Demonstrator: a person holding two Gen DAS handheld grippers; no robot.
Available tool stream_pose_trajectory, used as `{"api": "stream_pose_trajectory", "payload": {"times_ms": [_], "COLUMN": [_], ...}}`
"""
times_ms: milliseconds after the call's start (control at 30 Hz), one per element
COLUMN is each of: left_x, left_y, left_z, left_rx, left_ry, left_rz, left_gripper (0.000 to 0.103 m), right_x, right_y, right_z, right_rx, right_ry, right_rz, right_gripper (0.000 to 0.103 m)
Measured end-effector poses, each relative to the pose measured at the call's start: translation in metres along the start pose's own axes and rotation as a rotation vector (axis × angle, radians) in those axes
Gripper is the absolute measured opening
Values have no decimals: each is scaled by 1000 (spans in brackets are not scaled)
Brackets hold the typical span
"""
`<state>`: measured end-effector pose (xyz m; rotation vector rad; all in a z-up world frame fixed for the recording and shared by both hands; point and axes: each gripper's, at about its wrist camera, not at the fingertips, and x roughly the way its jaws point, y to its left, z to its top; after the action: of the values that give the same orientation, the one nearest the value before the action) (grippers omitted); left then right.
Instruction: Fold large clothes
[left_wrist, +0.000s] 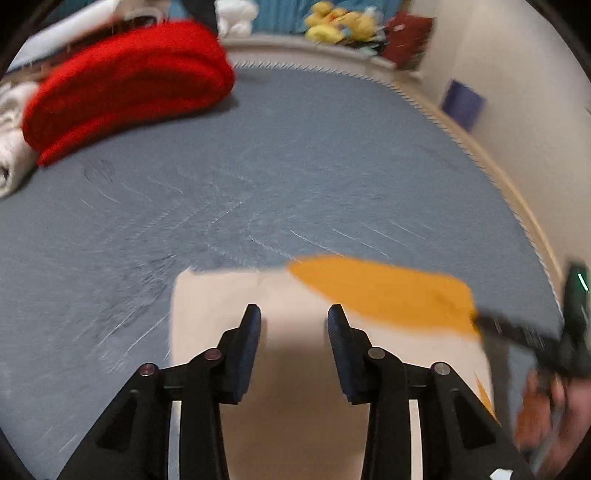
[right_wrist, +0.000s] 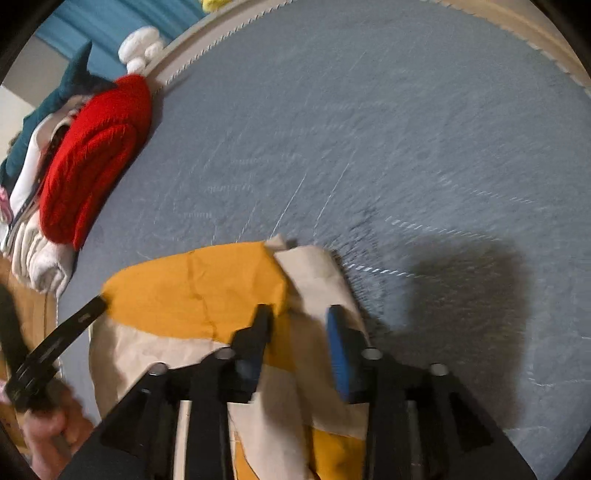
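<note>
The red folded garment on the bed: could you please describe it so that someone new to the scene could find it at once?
Start from the grey-blue bed cover that fills both views. At its far edge sits a pile of folded laundry, and the red folded garment lies on top, beside rolled white towels. It is the only bright red, thick, fuzzy bundle; the cream and orange garment lies flat under the grippers.

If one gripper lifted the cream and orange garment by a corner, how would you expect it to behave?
The cream and orange garment would probably hang limp, since its layers already crease and drape. It looks thin, so likely light. Its folds would probably slip apart, as the open right gripper pins nothing.
</note>
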<state>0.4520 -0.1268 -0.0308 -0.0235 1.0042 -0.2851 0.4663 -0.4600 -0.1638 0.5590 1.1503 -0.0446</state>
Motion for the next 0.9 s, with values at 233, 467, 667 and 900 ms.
{"api": "stream_pose_trajectory", "payload": {"times_ms": [233, 467, 667, 900], "left_x": [-82, -86, -97, -91], "left_y": [-21, -19, -1, 75], "left_z": [-131, -235, -243, -190], "left_rx": [137, 287, 241, -152], "left_ry": [80, 73, 161, 113], "left_rz": [-171, -58, -106, -258], "left_gripper": [35, 37, 43, 49], "right_x": [-63, -49, -58, -89], "right_y": [28, 60, 18, -12], "right_z": [-19, -127, -165, -156], "right_rx": [-146, -592, -589, -470], "right_ry": [-89, 114, 156, 122], "right_rz": [76, -19, -77, -24], "right_gripper": [39, 43, 51, 56]}}
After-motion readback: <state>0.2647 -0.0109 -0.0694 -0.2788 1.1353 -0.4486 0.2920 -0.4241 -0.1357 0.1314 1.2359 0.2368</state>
